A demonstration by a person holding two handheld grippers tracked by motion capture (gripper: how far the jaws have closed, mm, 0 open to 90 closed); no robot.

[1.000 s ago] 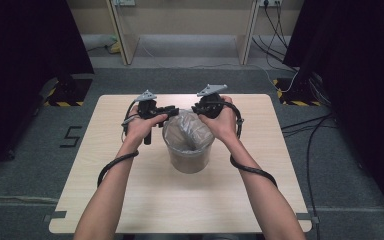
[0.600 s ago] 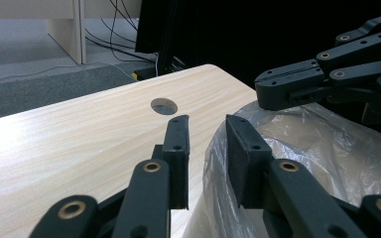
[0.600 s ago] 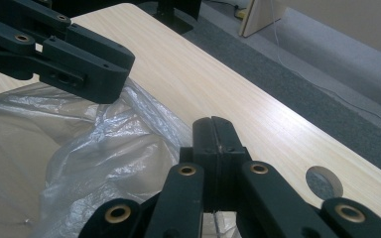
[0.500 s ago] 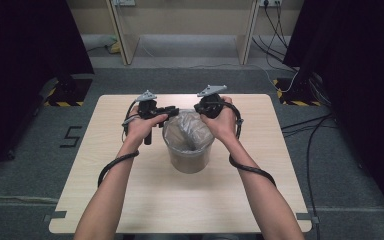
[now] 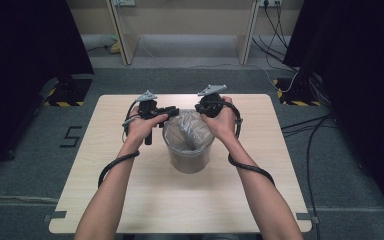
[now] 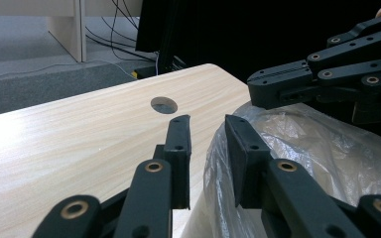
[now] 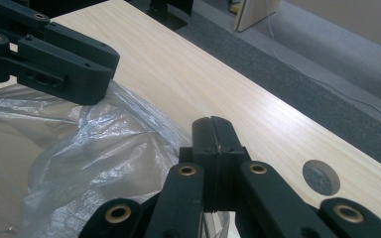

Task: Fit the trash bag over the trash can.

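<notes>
A round bin (image 5: 187, 161) lined with a clear plastic bag (image 5: 184, 131) stands mid-table. My left gripper (image 5: 172, 111) is at the bin's far-left rim. In the left gripper view its jaws (image 6: 207, 134) stand apart, and the bag's edge (image 6: 218, 163) lies low in the gap against the right pad without being pinched. My right gripper (image 5: 200, 107) is at the far-right rim. In the right gripper view its jaws (image 7: 213, 130) are pressed together, and the bag's film (image 7: 104, 148) runs into them. The two grippers' tips face each other closely over the bag.
The pale wooden table (image 5: 130, 200) has a round cable hole (image 6: 163, 104) near its far edge. Cables trail from both grippers along the forearms. Grey floor, desk legs and cables lie beyond the table; dark curtains flank it.
</notes>
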